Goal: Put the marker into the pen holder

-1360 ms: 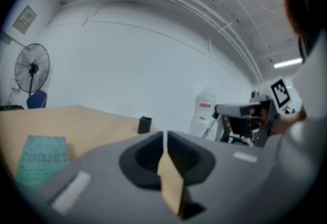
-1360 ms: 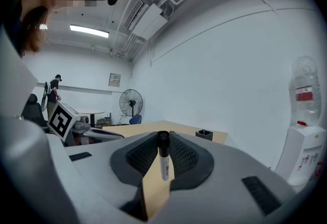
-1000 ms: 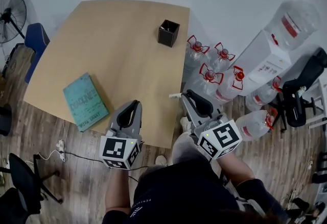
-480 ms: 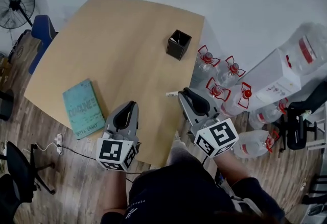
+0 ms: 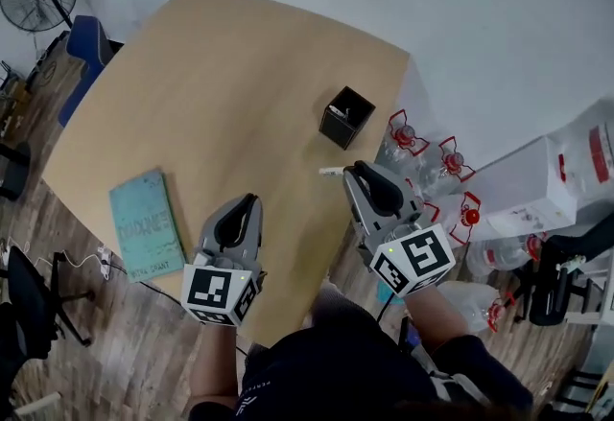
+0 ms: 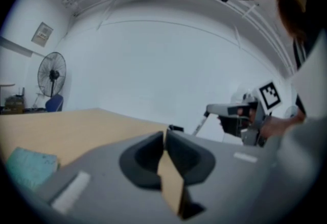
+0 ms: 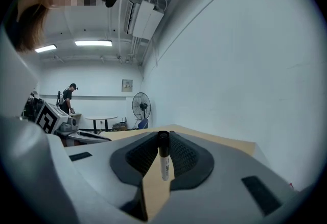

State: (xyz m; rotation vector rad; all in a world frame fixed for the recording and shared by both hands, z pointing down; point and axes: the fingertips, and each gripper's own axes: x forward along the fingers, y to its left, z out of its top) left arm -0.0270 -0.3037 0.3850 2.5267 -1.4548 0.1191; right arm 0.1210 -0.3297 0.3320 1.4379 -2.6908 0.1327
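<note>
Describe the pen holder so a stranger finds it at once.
Start at the light wooden table. Near its right edge stands a small black square pen holder, open on top. Unlike the teal book lying flat at the left, it is black and stands upright.

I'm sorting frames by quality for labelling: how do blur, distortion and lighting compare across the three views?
Head view: sharp and evenly lit, the table edges bowed by the wide lens. Left gripper view: heavy fisheye with black corners, soft throughout, the left gripper smeared. Right gripper view: same fisheye, yet crisp, the marker in focus; ceiling lights bright without glare.
</note>
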